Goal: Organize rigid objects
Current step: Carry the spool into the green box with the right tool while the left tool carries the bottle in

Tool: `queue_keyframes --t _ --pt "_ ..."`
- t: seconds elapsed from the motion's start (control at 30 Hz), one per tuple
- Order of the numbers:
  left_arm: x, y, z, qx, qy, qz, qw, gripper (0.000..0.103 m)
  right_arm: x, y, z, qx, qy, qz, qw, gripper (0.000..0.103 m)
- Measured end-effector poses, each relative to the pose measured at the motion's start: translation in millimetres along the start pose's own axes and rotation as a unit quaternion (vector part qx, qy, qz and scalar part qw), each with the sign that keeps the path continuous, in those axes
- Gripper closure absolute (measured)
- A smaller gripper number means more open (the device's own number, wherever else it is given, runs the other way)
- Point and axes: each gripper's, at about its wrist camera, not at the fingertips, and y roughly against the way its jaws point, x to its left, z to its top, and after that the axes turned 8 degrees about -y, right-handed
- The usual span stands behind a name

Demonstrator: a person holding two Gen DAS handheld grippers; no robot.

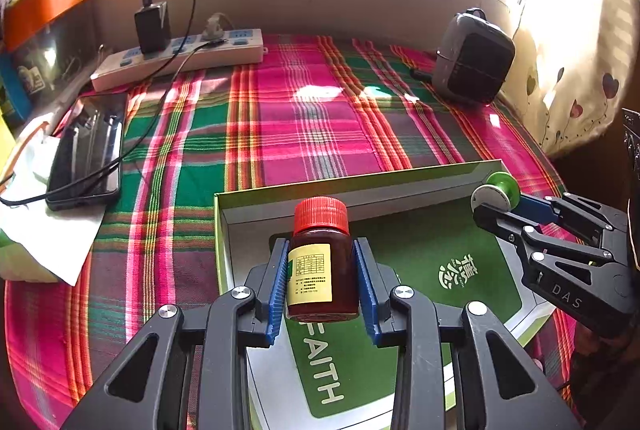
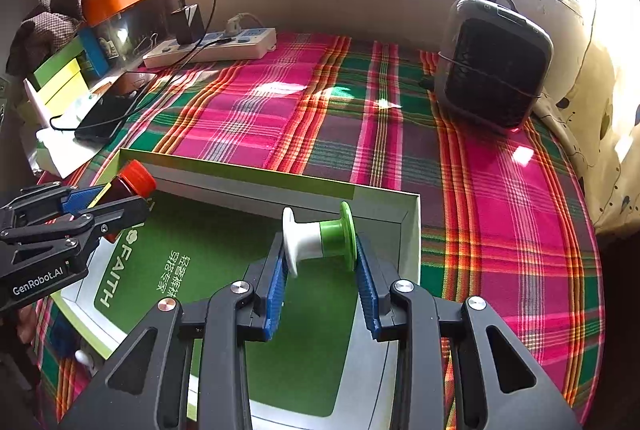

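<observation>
So both grippers are loaded over the open green box [image 1: 400, 185]; left gripper [image 1: 322, 272] is clamped on the upright red-capped bottle [image 1: 322, 262] at the box's left end; right gripper [image 2: 322, 270] pinches the white-green spool [image 2: 320, 236] end to end, axis crosswise, by the far right corner. Looks like each drop is straight down, no crossing needed.

Left gripper [image 1: 322, 284] clamps a red-capped bottle [image 1: 322, 262] above an open box [image 1: 224, 230].
Right gripper [image 1: 494, 199] grips a green-and-white spool [image 1: 496, 189].
</observation>
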Motion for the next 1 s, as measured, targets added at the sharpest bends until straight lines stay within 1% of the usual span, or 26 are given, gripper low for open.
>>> queue_keyframes --t 0.2,0.3,0.43,0.67,0.87,1.0 --pt "1 -9 -1 0.007 -0.002 0.007 0.9999 0.072 1 -11 1 0.01 -0.003 -0.001 1.0 0.069" --pt "2 -12 -2 0.01 -0.001 0.003 0.9999 0.072 2 -15 1 0.013 -0.001 -0.001 1.0 0.069" --pt "-1 -15 -4 0.008 -0.008 0.009 0.9999 0.072 1 -20 0 0.017 -0.003 -0.004 1.0 0.069" --pt "-4 -16 -4 0.007 -0.015 0.016 0.9997 0.072 1 -21 0 0.014 -0.006 -0.008 1.0 0.069" --pt "-6 -17 -4 0.008 -0.022 0.026 0.9994 0.072 1 -21 0 0.011 -0.007 -0.005 1.0 0.069" --pt "-6 -17 -5 0.008 -0.021 0.025 0.9994 0.072 1 -20 0 0.008 -0.012 -0.001 1.0 0.069"
